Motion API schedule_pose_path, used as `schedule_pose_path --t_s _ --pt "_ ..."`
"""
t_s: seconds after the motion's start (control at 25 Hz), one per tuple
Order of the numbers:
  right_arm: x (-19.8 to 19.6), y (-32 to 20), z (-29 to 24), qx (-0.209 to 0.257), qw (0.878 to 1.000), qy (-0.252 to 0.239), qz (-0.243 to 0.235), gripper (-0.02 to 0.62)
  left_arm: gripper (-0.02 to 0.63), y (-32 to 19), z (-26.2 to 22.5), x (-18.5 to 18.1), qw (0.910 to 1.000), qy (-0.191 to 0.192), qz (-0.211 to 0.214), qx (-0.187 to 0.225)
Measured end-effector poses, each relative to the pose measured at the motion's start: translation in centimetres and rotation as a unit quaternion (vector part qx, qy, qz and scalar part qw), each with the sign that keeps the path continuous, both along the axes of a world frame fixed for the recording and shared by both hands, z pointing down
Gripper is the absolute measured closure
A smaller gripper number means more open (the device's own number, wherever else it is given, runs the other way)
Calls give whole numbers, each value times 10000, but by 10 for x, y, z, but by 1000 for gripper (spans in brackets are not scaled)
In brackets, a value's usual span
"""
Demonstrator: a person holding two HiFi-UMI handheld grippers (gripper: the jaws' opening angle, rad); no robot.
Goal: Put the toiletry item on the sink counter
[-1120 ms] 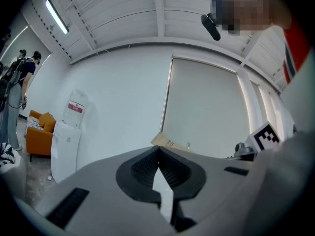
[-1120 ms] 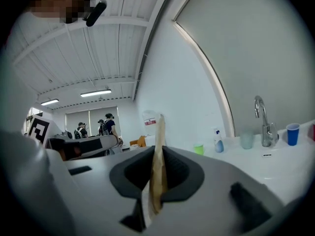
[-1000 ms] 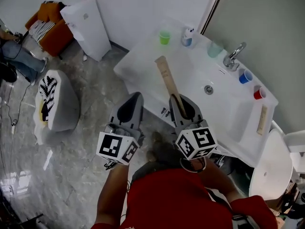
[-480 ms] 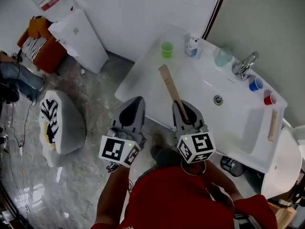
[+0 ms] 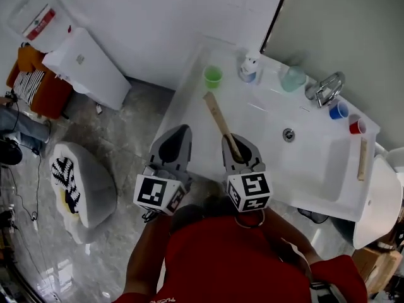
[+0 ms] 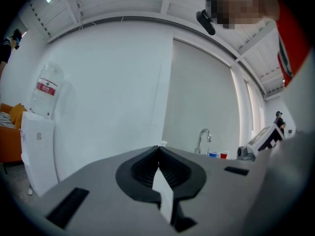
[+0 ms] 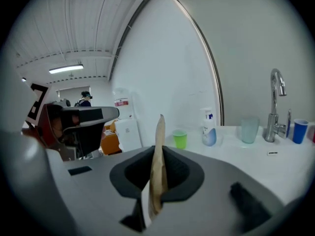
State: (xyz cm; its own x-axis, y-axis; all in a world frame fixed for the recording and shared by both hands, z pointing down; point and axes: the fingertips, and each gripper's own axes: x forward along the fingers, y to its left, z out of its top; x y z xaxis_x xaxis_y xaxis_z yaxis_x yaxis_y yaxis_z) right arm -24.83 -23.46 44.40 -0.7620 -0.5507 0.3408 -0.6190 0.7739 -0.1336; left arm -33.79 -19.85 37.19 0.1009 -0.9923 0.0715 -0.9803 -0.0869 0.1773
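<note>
A long, flat tan toiletry package point(image 5: 218, 116) sticks out forward from my right gripper point(image 5: 232, 140), which is shut on its near end. Its far end hangs over the left part of the white sink counter point(image 5: 189, 96), short of a green cup point(image 5: 213, 76). In the right gripper view the package point(image 7: 158, 161) stands edge-on between the pads of the right gripper point(image 7: 156, 154). My left gripper point(image 5: 179, 131) is held beside the right one, at the counter's front left edge, shut with nothing in it; the left gripper view shows the same, left gripper point(image 6: 158, 150).
Along the counter's back stand a soap bottle point(image 5: 249, 68), a pale teal cup point(image 5: 292, 79), a faucet point(image 5: 328, 88), a blue cup point(image 5: 338, 111) and a red cup point(image 5: 357, 127). Another tan package point(image 5: 362, 158) lies at the right end. A water dispenser point(image 5: 76, 59) stands at left.
Both grippers have come slightly closer to the counter's left part, and the package has gone with the right one. Neither grip has changed.
</note>
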Motion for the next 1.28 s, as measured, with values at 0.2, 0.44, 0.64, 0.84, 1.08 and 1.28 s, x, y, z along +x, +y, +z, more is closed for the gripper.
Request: schedule_pose_path --t_s 0.2,0.44,0.64,0.84,1.08,1.28 --pt "-5 -17 16 -388 9979 196 485 545 589 -21 2 -5 9993 42 373 -52" --pt "-21 -25 33 -930 9876 232 1243 545 589 -43 12 -14 9940 92 1086 -128" --pt "-35 -34 57 -1326 9716 389 1922 545 589 -58 17 -27 9848 199 1723 -133" --pt "-51 -48 80 -1646 9556 556 2380 545 589 -66 24 -42 9744 241 2227 -181" --pt "-64 -58 96 -1930 9415 660 2684 545 589 -77 32 -55 9652 285 2587 -237" --pt "-72 -57 111 -2075 9344 910 2751 545 589 -82 39 -63 9600 326 2768 -272"
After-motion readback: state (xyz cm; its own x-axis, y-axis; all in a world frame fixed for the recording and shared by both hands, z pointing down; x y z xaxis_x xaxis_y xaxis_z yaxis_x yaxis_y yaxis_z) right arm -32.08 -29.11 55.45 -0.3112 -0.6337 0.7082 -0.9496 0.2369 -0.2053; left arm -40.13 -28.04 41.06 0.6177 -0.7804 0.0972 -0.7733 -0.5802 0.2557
